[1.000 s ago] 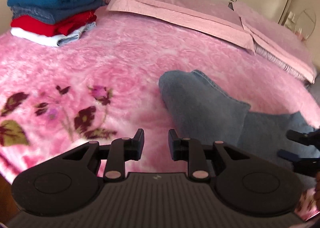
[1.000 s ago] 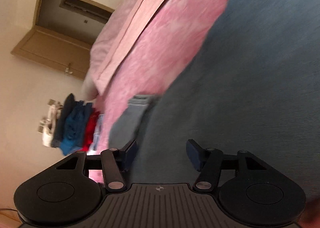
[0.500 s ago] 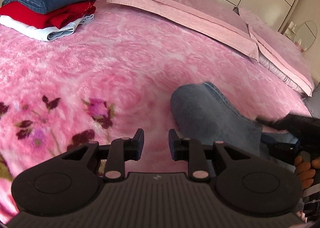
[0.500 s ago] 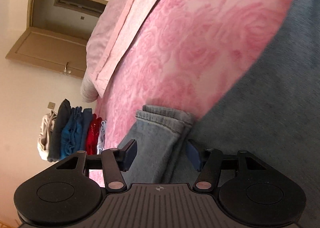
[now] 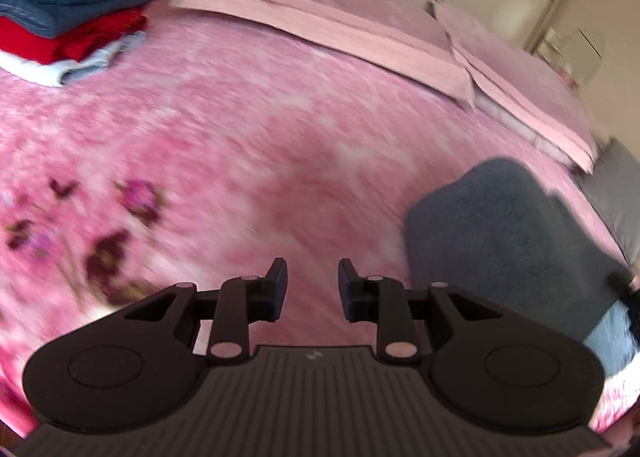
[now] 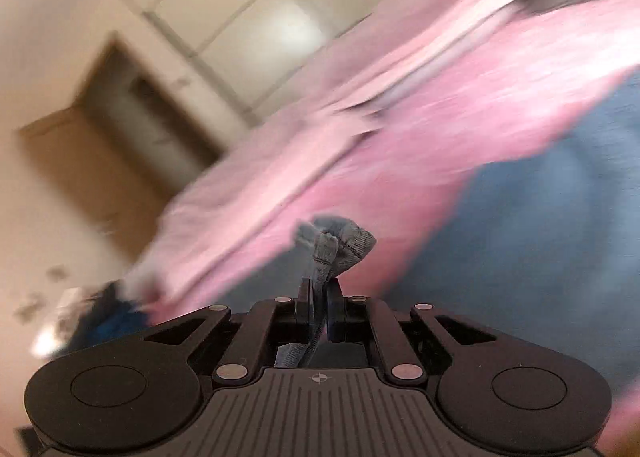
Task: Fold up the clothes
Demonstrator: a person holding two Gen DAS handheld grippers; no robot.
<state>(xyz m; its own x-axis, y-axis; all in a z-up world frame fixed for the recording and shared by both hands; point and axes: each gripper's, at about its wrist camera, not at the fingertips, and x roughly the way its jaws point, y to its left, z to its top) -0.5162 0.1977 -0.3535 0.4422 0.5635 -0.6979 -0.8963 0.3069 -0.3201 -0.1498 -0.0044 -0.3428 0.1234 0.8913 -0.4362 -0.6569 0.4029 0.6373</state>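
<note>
Pink plush floral bedspread (image 5: 248,145) carries a finished stack of folded clothes (image 5: 68,9) at its far corner. My right gripper (image 6: 318,299) has its fingers pinching the stitched hem of the blue denim garment (image 6: 540,241), only partly folded. My left gripper (image 5: 312,283) hovers over the bed, fingers spread, empty.

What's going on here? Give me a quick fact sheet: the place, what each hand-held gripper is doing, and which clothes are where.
Place: bed with pink floral blanket
Right hand-held gripper: shut on jeans hem
Left hand-held gripper: jaws apart, nothing between them, above the blanket
Jeans: lying on the blanket, to the right in the left view
Folded stack: far corner of bed, blue, red and white items
Pillows: pink, at the head of the bed
</note>
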